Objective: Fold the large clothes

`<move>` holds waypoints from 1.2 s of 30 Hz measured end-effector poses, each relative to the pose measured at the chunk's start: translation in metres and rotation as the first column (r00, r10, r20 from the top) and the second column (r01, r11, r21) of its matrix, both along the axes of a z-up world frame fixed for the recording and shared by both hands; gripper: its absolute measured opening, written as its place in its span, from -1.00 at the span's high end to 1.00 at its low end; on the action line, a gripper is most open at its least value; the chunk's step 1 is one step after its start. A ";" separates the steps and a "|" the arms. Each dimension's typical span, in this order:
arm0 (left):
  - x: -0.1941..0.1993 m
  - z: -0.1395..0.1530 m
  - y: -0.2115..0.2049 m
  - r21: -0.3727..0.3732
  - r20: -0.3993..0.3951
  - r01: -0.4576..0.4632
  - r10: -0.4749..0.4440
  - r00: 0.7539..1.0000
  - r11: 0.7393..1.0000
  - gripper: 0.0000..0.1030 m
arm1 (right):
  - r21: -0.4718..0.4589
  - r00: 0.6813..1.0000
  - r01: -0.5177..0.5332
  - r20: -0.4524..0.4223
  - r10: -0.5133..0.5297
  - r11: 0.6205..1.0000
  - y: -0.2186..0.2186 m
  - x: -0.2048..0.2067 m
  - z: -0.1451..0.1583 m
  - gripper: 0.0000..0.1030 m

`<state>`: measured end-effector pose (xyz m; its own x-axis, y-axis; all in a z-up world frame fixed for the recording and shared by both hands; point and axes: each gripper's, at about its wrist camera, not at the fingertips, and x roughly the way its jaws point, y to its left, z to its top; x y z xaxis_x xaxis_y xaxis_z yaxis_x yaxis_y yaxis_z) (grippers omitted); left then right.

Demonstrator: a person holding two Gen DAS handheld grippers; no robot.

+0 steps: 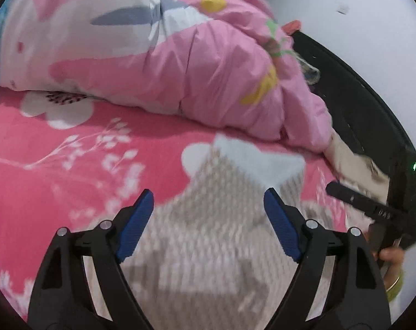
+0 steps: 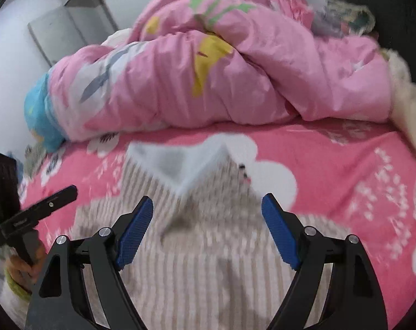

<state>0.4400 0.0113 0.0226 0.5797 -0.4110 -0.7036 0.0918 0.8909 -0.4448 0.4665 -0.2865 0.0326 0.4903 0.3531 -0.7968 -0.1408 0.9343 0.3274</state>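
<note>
On floral bedsheet (image 2: 331, 165), ribbed beige garment (image 2: 208, 261)

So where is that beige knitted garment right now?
In both wrist views the beige knitted garment lies on the pink flowered sheet, under the open grippers, in front of the heaped pink quilt.

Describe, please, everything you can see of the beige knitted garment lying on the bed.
The garment is a beige, ribbed knit, soft and thick-looking, with a pale blue-white collar at its far end. It lies roughly flat on the pink flowered bedsheet, the collar end towards the crumpled pink quilt but apart from it. In the right wrist view a small dark detail sits beside the collar; it is too blurred to name. Both grippers hang open above it, neither pressing on it.
</note>
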 end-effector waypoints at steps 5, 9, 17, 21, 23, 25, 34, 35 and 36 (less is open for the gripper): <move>0.061 -0.020 -0.018 -0.032 -0.065 -0.016 0.013 0.998 0.999 -0.52 | 0.063 0.997 0.014 -0.079 -0.009 0.998 0.002 0.054 -0.026 -0.36; 0.085 -0.042 -0.035 -0.003 -0.116 -0.014 0.014 0.993 1.000 -0.13 | 0.043 0.994 0.012 -0.113 -0.007 0.999 0.003 0.065 -0.045 0.14; 0.053 -0.018 -0.055 0.066 -0.039 0.067 -0.065 0.997 0.996 0.71 | -0.012 0.996 -0.093 -0.017 0.093 0.996 0.013 0.021 -0.017 0.71; 0.009 0.006 -0.061 0.130 0.027 0.134 -0.139 0.990 0.982 0.75 | -0.061 0.990 -0.140 0.018 0.142 0.988 0.013 -0.018 -0.001 0.71; -0.014 0.011 -0.061 0.157 0.047 0.156 -0.165 0.985 0.975 0.75 | -0.092 0.987 -0.155 0.030 0.159 0.984 0.012 -0.038 0.001 0.71; -0.038 0.011 -0.060 0.183 0.058 0.167 -0.180 0.982 0.969 0.75 | -0.135 0.981 -0.184 0.044 0.191 0.974 0.014 -0.064 -0.002 0.71; -0.098 -0.038 -0.053 0.172 0.054 0.165 -0.177 0.983 0.971 0.74 | -0.187 0.961 -0.242 0.091 0.262 0.952 0.002 -0.137 0.007 0.51; -0.099 -0.040 -0.052 0.167 0.061 0.165 -0.178 0.982 0.972 0.74 | -0.174 0.954 -0.247 0.131 0.271 0.953 0.002 -0.139 0.019 0.40; -0.100 -0.041 -0.051 0.165 0.068 0.166 -0.179 0.981 0.972 0.74 | -0.153 0.945 -0.255 0.168 0.280 0.955 0.005 -0.137 0.031 0.37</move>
<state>0.3405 -0.0401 -0.0181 0.5680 -0.3974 -0.7207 0.2809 0.9167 -0.2842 0.3291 -0.2813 0.0638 0.5350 0.3933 -0.7477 -0.4380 0.8859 0.1526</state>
